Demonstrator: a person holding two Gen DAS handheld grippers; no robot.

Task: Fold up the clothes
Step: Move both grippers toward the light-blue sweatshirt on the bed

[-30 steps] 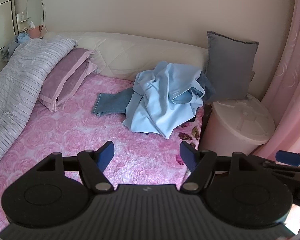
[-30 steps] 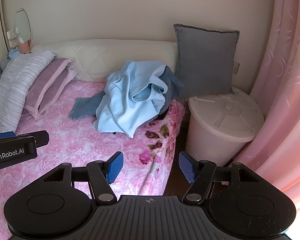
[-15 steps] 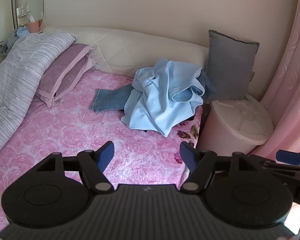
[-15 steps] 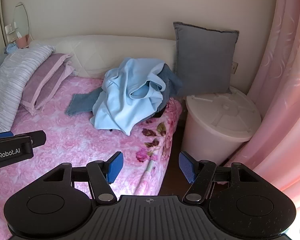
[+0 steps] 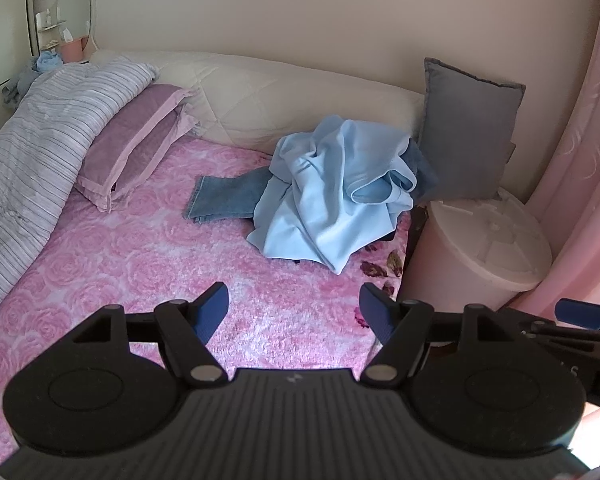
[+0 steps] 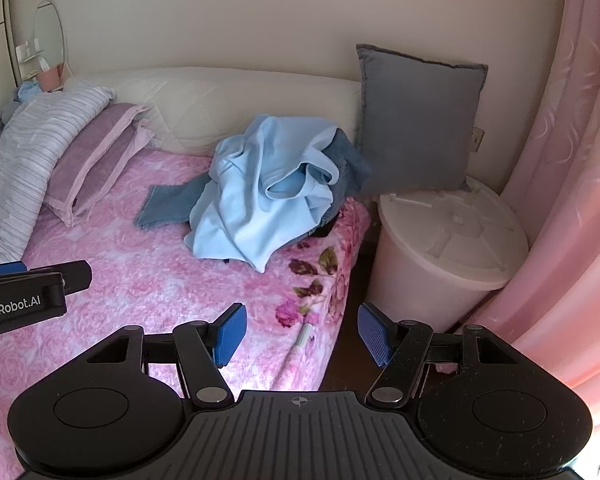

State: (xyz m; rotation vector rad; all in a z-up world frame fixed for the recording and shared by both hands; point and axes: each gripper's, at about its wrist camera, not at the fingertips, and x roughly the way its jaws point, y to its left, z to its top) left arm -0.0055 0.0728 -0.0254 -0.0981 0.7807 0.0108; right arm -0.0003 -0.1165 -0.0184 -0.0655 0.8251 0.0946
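1. Bed cover (image 5: 148,264): plush pink cloth, fuzzy nap, rose relief.
2. Light blue garment (image 5: 332,196): smooth, matt cloth, softly creased.
3. Jeans (image 5: 228,198): blue denim, coarse weave, stitched hem.
4. Headboard (image 5: 284,100): cream quilted padding, slight sheen.
5. Cushion (image 6: 416,120): grey matt cloth, frayed edging.
6. Bin (image 6: 440,248): pale moulded plastic, ribbed lid, dull finish.
7. Left gripper (image 5: 294,306): black matt plastic, metal rivets, blue ridged pads.
8. Curtain (image 6: 568,160): pink sheer cloth, faint swirl pattern.

I see the bed (image 5: 148,264) with its pink rose-patterned cover. Directly on it lie a crumpled light blue garment (image 5: 332,196) near the right edge, blue jeans (image 5: 224,200) partly beneath that garment, a purple pillow (image 5: 136,140) towards the headboard, and a striped duvet (image 5: 32,148) along the left side.
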